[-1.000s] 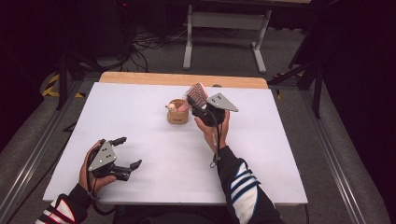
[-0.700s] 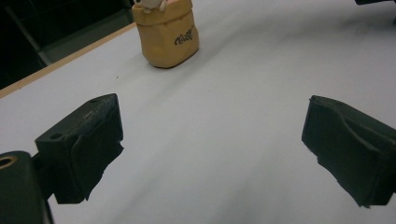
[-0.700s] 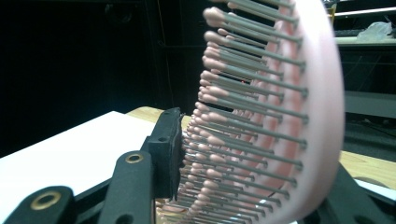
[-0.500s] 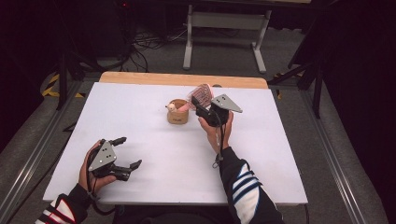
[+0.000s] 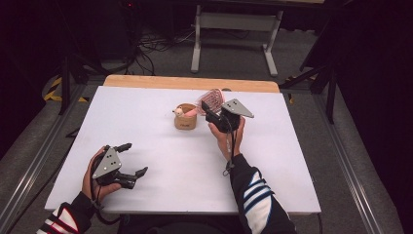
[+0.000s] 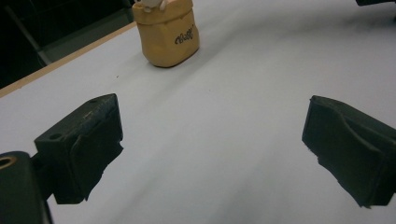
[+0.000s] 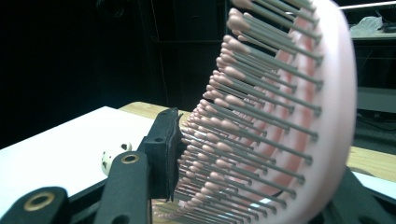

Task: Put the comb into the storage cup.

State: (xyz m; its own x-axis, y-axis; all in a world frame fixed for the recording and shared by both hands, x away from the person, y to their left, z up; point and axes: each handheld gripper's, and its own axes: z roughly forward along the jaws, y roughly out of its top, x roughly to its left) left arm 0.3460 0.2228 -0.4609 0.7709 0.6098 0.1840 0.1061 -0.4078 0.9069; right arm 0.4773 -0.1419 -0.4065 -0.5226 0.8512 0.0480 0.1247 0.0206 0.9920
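While the right tool (image 5: pixel 208 109) sits w/ a pink hairbrush (image 5: pixel 210 96) between its jaws, the brush head stands up above the bench (image 5: pixel 272 161), just right of a small tan cup (image 5: pixel 185 119) near the bench's middle-back. Right gripper view: brush (image 7: pixel 280 121) close up, bristle side toward the left jaw, bristle tips touching that jaw's pad; pink back of the head lies toward the other jaw, mostly hidden behind it. Jaws have just been opening a bit w/ the brush between them; can't tell if the pads press on it or just bracket it, since the bristles blur at the contact. Something pale & pink pokes out of the cup's top, too small to ID.

Left tool (image 5: pixel 130 160) rests low at the bench's front-left corner area, held in the person's left hand (image 5: pixel 95 178), jaws spread wide, nothing between them. Left gripper view: both black pads (image 6: pixel 79 149) far apart over bare white bench, tan cup (image 6: pixel 169 35) w/ dark script lettering well ahead of them, upright. Right forearm has a striped sleeve (image 5: pixel 255 195), coming in from the bottom edge.
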